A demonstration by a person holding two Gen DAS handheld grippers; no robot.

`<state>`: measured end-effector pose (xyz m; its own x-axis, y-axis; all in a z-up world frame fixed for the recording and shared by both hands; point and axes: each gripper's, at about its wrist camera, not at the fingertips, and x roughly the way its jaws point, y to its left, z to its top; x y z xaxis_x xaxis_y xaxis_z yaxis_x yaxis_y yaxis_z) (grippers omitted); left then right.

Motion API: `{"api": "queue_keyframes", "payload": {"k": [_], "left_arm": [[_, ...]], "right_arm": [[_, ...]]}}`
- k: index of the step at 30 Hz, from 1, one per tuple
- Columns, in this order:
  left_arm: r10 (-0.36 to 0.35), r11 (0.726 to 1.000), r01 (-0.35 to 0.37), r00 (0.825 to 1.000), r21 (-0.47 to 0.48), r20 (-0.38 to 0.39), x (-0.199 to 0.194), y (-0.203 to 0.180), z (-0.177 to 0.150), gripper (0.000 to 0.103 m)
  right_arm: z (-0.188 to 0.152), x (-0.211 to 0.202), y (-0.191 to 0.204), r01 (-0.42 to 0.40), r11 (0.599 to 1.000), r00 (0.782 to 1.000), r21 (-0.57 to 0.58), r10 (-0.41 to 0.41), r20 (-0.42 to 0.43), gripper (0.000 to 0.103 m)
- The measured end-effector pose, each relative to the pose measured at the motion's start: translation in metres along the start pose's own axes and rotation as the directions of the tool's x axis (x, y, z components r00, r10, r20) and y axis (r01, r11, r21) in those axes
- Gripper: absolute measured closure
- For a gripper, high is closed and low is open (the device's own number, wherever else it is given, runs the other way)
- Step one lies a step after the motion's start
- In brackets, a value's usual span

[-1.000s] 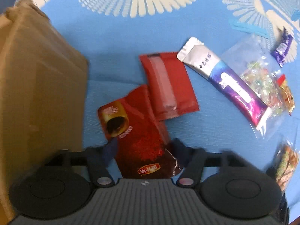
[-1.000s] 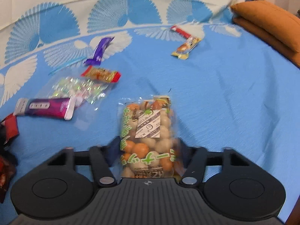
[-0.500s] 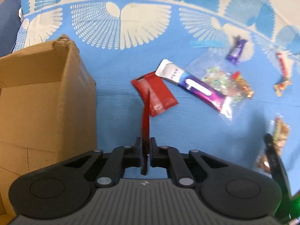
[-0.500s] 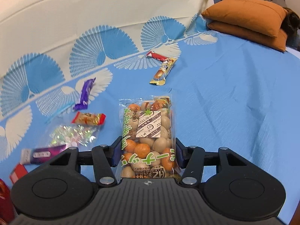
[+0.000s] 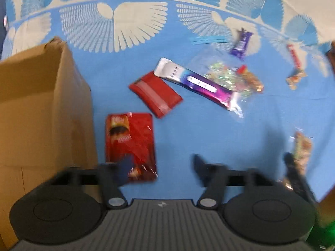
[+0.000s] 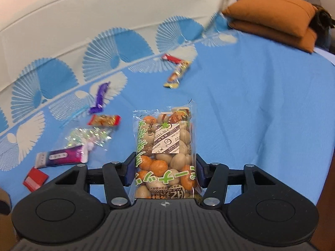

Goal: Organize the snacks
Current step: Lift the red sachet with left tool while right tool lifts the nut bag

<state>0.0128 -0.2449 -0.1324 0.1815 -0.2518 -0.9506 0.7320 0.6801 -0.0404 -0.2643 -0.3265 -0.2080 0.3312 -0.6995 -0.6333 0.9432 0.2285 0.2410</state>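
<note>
The red snack packet (image 5: 130, 146) lies flat on the blue cloth (image 5: 209, 129), just beside the cardboard box (image 5: 41, 108). The left gripper (image 5: 160, 168) is spread wide, one finger overlapping the packet's lower edge; contact cannot be determined. A second red packet (image 5: 156, 94) lies farther from the box, and a purple bar (image 5: 199, 83) beyond it. The right gripper (image 6: 164, 172) clamps a clear bag of coated nuts (image 6: 165, 152), visible far from the box.

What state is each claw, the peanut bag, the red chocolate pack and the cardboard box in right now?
Left claw: open, holding nothing.
Right claw: shut on the peanut bag.
Peanut bag: sealed, gripped.
Red chocolate pack: free beside the box, blurred.
Cardboard box: flap raised.
</note>
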Motion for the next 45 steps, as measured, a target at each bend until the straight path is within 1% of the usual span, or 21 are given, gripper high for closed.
{"api": "queue_keyframes", "payload": {"k": [1, 7, 9, 10, 12, 16, 18, 19, 20, 21, 23, 27, 30, 34, 36, 39, 41, 42, 43, 44, 45], "left_arm": [[0.014, 1.000, -0.014, 1.000, 0.016, -0.004, 0.009, -0.003, 0.003, 0.014], [0.079, 0.997, -0.082, 0.988, -0.014, -0.134, 0.077, 0.006, 0.021, 0.014], [0.069, 0.998, -0.067, 0.990, 0.022, -0.126, 0.083, 0.006, 0.020, 0.000], [0.063, 0.997, -0.056, 0.990, 0.056, -0.128, 0.087, 0.005, 0.018, 0.000], [0.116, 0.986, -0.103, 0.988, 0.128, -0.104, 0.091, -0.001, 0.012, 0.000], [0.109, 0.988, -0.099, 0.990, 0.116, -0.086, 0.088, 0.003, 0.010, 0.000], [0.130, 0.990, -0.125, 0.989, 0.072, -0.065, 0.081, 0.007, 0.010, 0.011], [0.145, 0.989, -0.142, 0.988, 0.045, -0.050, 0.075, 0.008, 0.011, 0.038], [0.146, 0.989, -0.146, 0.988, 0.016, -0.040, 0.067, 0.012, 0.014, 0.057], [0.104, 0.994, -0.105, 0.994, -0.028, -0.045, 0.059, 0.018, 0.016, 0.075], [0.071, 0.994, -0.073, 0.997, -0.081, -0.028, 0.043, 0.023, 0.017, 0.090], [0.049, 0.996, -0.048, 0.999, -0.081, 0.016, 0.016, 0.022, 0.010, 0.098], [0.028, 0.997, -0.025, 0.999, -0.076, 0.042, -0.005, 0.019, 0.000, 0.103], [-0.016, 0.999, 0.021, 0.992, -0.034, 0.122, -0.049, 0.022, -0.018, 0.103], [-0.040, 0.999, 0.043, 0.989, -0.021, 0.145, -0.065, 0.024, -0.025, 0.103], [-0.051, 0.999, 0.052, 0.989, -0.004, 0.138, -0.067, 0.023, -0.030, 0.103], [-0.089, 0.996, 0.088, 0.990, 0.016, 0.113, -0.052, 0.021, -0.030, 0.102], [-0.086, 0.996, 0.082, 0.991, 0.039, 0.107, -0.042, 0.019, -0.030, 0.092], [-0.026, 0.999, 0.022, 0.997, 0.048, 0.079, -0.025, 0.015, -0.029, 0.082], [0.013, 0.999, -0.015, 0.999, 0.043, 0.051, -0.013, 0.014, -0.028, 0.059], [0.021, 0.999, -0.021, 1.000, 0.036, 0.024, -0.002, 0.013, -0.027, 0.042]], "right_arm": [[-0.001, 0.003, -0.002, 0.002, 1.000, 1.000, 0.015, -0.001, -0.012, 0.046], [-0.002, 0.019, -0.013, -0.015, 0.995, 0.998, 0.096, 0.020, -0.057, 0.045], [-0.002, 0.025, -0.018, -0.010, 0.992, 0.997, 0.130, 0.021, -0.081, 0.045], [-0.002, 0.028, -0.020, -0.008, 0.989, 0.995, 0.146, 0.022, -0.094, 0.045], [-0.003, 0.034, -0.024, -0.003, 0.985, 0.993, 0.174, 0.024, -0.120, 0.044], [-0.002, 0.037, -0.021, -0.006, 0.986, 0.993, 0.167, 0.026, -0.119, 0.043], [-0.002, 0.038, -0.021, -0.007, 0.986, 0.992, 0.169, 0.028, -0.121, 0.043], [-0.002, 0.038, -0.021, -0.009, 0.985, 0.992, 0.170, 0.029, -0.120, 0.043], [-0.002, 0.039, -0.021, -0.010, 0.985, 0.992, 0.172, 0.031, -0.119, 0.043], [-0.002, 0.039, -0.022, -0.012, 0.984, 0.992, 0.175, 0.033, -0.118, 0.044], [-0.002, 0.038, -0.022, -0.013, 0.984, 0.993, 0.178, 0.034, -0.115, 0.044], [-0.002, 0.034, -0.026, -0.029, 0.981, 0.994, 0.192, 0.049, -0.100, 0.046], [0.001, 0.022, -0.027, -0.044, 0.982, 0.997, 0.183, 0.054, -0.051, 0.047], [0.011, -0.008, -0.021, -0.088, 0.986, 0.996, 0.145, 0.083, 0.037, 0.048], [0.014, -0.025, -0.015, -0.114, 0.989, 0.991, 0.095, 0.107, 0.078, 0.048], [0.010, -0.043, -0.006, -0.128, 0.992, 0.988, 0.022, 0.126, 0.087, 0.048], [0.005, -0.043, -0.006, -0.116, 0.993, 0.991, 0.020, 0.115, 0.063, 0.048], [0.003, -0.042, -0.007, -0.112, 0.993, 0.993, 0.028, 0.111, 0.047, 0.048], [0.001, -0.039, -0.008, -0.108, 0.993, 0.994, 0.040, 0.107, 0.032, 0.048], [0.000, -0.035, -0.010, -0.102, 0.994, 0.995, 0.049, 0.101, 0.022, 0.048], [-0.002, -0.032, -0.010, -0.096, 0.994, 0.995, 0.054, 0.096, 0.012, 0.048]]}}
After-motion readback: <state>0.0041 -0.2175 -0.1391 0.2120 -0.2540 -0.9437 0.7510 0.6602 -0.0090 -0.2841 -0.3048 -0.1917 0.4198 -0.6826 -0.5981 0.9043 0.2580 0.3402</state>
